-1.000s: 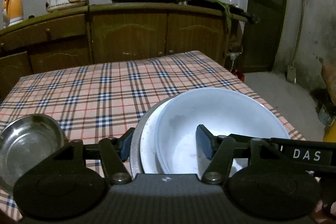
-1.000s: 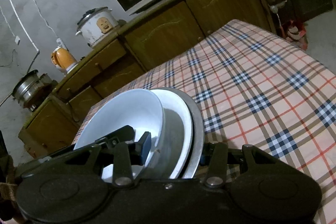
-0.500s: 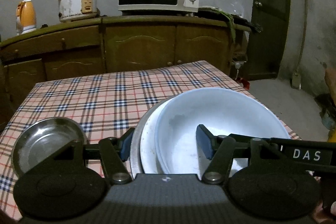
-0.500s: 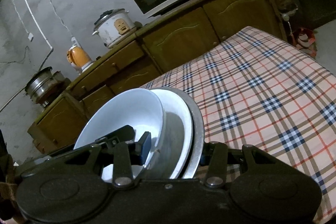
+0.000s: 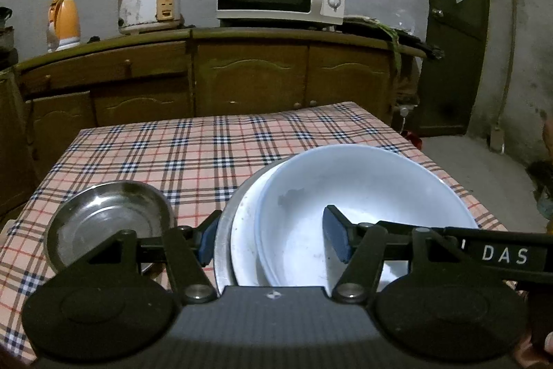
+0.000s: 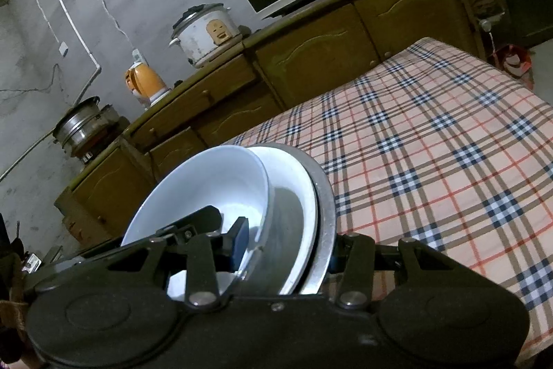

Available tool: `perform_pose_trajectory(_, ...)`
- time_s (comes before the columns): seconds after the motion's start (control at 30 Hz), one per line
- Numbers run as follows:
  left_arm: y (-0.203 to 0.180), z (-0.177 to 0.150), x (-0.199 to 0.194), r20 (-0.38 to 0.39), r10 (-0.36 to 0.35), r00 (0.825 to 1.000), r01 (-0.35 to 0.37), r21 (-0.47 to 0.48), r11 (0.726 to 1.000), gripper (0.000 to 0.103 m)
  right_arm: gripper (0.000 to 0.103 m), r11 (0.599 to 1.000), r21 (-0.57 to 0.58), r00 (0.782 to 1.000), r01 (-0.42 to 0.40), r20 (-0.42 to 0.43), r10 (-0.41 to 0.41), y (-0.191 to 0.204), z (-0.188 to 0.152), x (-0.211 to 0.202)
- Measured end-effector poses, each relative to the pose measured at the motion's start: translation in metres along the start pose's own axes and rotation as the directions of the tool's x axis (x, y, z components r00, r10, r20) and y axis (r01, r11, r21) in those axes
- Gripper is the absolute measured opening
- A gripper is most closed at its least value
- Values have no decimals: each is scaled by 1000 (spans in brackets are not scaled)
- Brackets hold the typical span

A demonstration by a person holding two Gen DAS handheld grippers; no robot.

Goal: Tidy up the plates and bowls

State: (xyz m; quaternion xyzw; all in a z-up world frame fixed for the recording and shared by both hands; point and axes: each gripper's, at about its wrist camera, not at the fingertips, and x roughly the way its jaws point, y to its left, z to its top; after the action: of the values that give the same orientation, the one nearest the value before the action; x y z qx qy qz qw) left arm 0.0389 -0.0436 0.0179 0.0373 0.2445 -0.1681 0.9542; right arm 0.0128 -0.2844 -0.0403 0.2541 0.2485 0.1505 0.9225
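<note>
Stack clamped by both grippers from opposite rims: keep it level, lower evenly onto table beside steel bowl.

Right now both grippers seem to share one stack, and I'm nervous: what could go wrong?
1. The stack is pinched only at its rim by the left gripper and the right gripper; uneven motion could slide the white bowl out.
2. Lowering leftward might strike the steel bowl.
</note>
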Motion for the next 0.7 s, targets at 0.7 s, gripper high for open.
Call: perform_pose_trajectory(0.7, 33, -5, -7, -2, -2, 1000, 2, -1, 1000, 63, 54, 1000, 2, 1000, 1, -9, -1, 29, -13, 15)
